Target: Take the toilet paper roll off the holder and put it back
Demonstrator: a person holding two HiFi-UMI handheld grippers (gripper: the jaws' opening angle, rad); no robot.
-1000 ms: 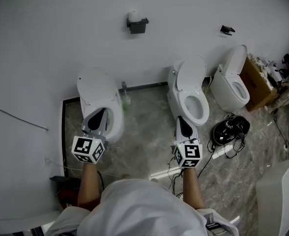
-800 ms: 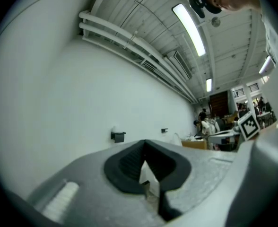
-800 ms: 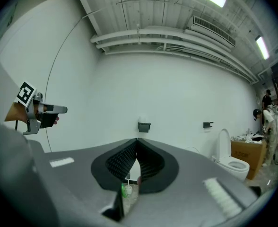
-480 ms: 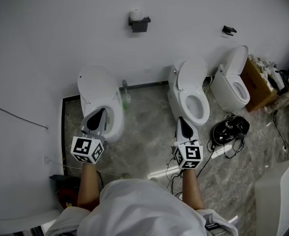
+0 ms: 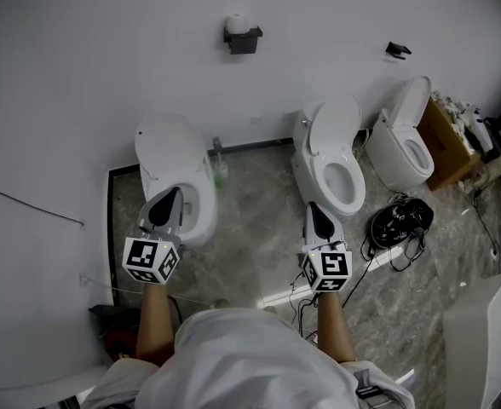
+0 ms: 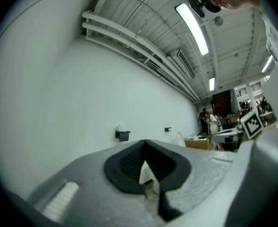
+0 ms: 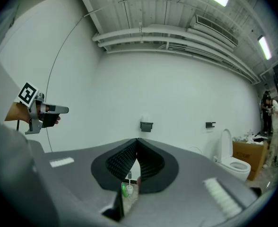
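From above, the person stands well back from the far wall with both arms held out level. The left gripper [image 5: 171,198] hangs over the bowl of the left toilet [image 5: 167,147]. The right gripper [image 5: 315,209] hangs at the near rim of the middle toilet [image 5: 331,139]. The toilet paper roll [image 5: 234,24] sits on top of its black holder [image 5: 244,41] on the wall, between those two toilets and far from both grippers.

Only this view takes in the floor. It shows a third toilet [image 5: 401,139] to the right, a cardboard box [image 5: 444,141] beyond it, and a black tangle of cable [image 5: 400,223] near the middle toilet.

The gripper views give the jaws instead. Each pair is pressed together at the tips with nothing between them. The holder shows small above the closed tips in both, the roll only a pale bump against the white wall. The right gripper view also catches the left gripper out to its left, and a green bottle [image 7: 124,189] on the floor through the slit below its tips. The left gripper view shows the ceiling lights [image 6: 194,28] and people far off to the right.

Against a second ago, both grippers sit almost where they were, jaws unchanged. The holder and toilets lie a touch further right in the head view.
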